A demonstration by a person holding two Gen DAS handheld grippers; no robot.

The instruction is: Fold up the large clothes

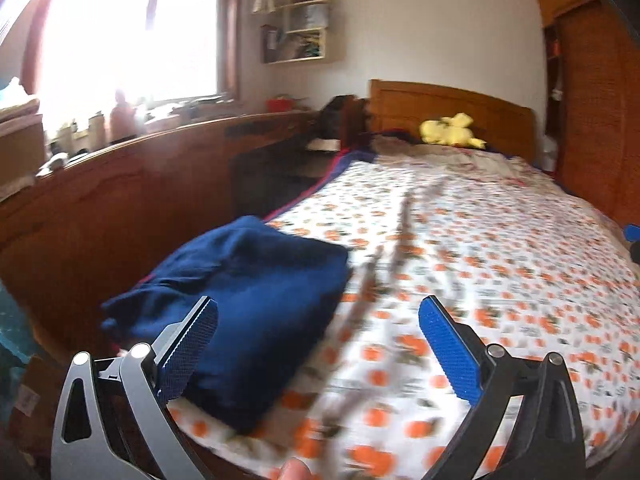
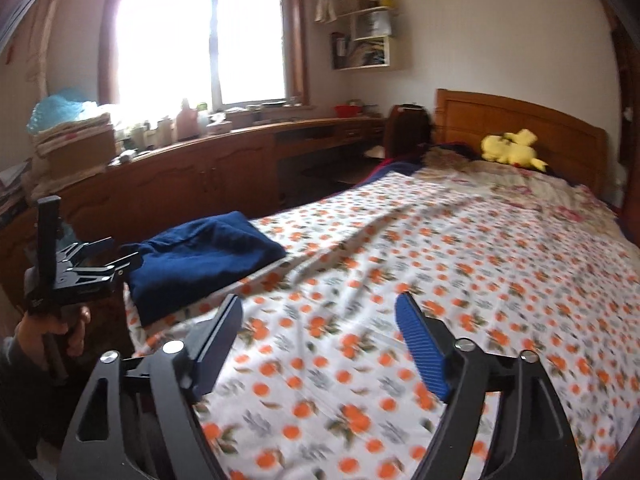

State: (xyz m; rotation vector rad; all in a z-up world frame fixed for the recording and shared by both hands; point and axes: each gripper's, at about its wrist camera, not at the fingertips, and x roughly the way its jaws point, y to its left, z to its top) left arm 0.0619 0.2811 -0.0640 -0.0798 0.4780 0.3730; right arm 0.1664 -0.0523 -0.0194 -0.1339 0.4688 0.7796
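A folded navy blue garment lies at the near left corner of the bed, on the white sheet with orange print. My left gripper is open and empty, just above the garment's near edge, its left finger over the cloth. In the right wrist view the garment lies to the left. My right gripper is open and empty over bare sheet, to the right of the garment. The left gripper, held in a hand, shows at the garment's left end.
A yellow plush toy lies by the wooden headboard. A wooden cabinet run with clutter stands under the window along the left of the bed. A wardrobe stands at the right. A wall shelf hangs above.
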